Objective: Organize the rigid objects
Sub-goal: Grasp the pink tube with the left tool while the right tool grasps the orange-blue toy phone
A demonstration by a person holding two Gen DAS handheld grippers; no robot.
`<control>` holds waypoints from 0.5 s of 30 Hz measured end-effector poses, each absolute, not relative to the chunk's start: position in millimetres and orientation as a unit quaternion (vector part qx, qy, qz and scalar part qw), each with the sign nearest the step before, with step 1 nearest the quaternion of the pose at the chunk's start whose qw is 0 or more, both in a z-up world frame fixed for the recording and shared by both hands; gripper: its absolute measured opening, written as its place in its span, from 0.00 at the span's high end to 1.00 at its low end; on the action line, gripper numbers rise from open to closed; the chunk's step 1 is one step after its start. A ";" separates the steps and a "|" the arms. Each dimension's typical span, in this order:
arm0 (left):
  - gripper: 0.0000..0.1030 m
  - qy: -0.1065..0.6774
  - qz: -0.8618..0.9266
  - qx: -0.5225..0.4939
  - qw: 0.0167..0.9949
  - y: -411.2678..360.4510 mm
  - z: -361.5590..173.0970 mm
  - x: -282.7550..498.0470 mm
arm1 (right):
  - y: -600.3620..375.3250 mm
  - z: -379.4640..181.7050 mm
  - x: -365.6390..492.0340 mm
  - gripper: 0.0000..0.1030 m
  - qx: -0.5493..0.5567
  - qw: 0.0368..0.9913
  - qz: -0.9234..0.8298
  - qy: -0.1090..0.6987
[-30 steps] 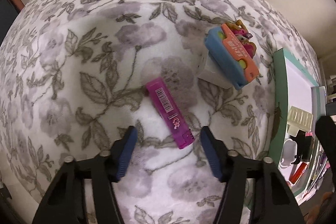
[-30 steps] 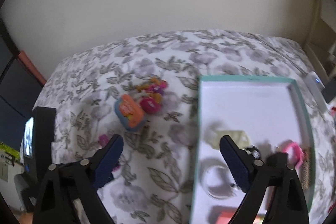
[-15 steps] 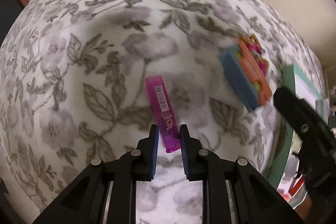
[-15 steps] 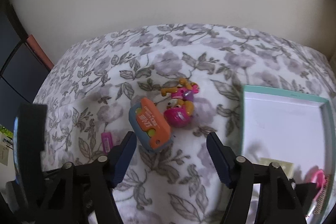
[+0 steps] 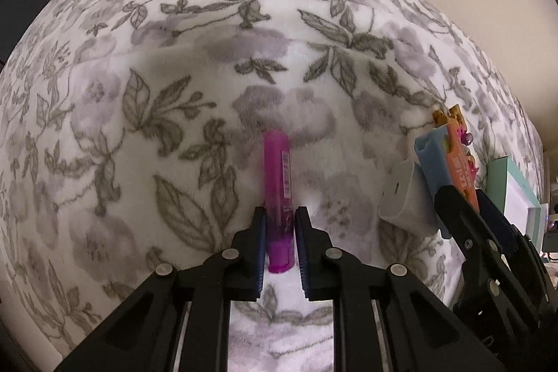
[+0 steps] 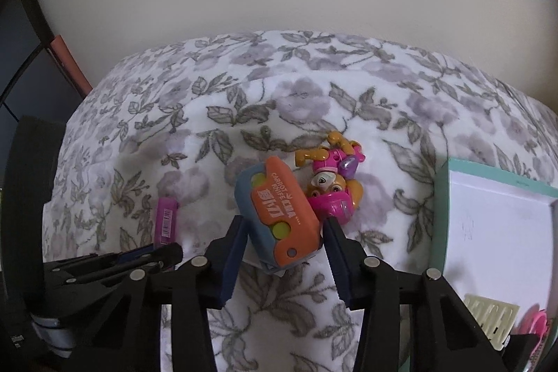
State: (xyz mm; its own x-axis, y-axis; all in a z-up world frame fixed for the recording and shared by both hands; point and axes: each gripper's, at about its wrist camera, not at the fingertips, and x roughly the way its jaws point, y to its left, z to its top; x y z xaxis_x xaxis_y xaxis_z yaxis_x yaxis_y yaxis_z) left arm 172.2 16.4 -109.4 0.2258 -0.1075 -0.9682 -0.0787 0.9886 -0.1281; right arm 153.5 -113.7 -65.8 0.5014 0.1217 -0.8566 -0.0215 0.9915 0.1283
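Observation:
A purple tube (image 5: 277,169) lies on the flowered blanket (image 5: 174,93). My left gripper (image 5: 280,232) points down over its near end, jaws closing, pads against both sides of the tube. The right wrist view shows the same tube (image 6: 166,220) at the left. An orange and blue toy (image 6: 279,208) on a white base sits between the fingers of my right gripper (image 6: 284,225). Those jaws are closing, with a small gap still showing at the right pad. A pink and orange pup figure (image 6: 331,183) lies just behind the toy.
A teal-rimmed box (image 6: 441,197) with a white floor stands at the right, holding a cream comb-like piece (image 6: 488,316) and a pink item (image 6: 537,323). A plain wall runs behind the bed. Dark furniture stands at the left edge.
My left jaws have narrowed from wide apart onto the purple tube. My right gripper has swung left from over the box and down around the orange and blue toy, its jaws narrowing.

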 end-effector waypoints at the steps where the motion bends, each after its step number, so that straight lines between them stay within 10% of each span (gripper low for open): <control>1: 0.84 0.621 -0.009 -0.074 0.780 16.9 -109.4 175.8 | -113.7 -65.8 153.4 0.56 0.051 0.866 0.043 0.496; 15: 0.85 0.612 -0.021 -0.119 0.782 41.6 -104.1 180.8 | -128.7 -45.5 148.1 0.64 0.081 0.865 0.059 0.491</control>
State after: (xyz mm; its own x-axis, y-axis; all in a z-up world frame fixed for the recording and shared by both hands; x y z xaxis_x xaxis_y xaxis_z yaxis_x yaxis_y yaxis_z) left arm 180.8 41.6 -104.1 0.2507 -0.1791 -0.9514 -0.1133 0.9706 -0.2125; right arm 148.1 -128.7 -45.5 0.5108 0.1814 -0.8404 -0.0213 0.9799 0.1985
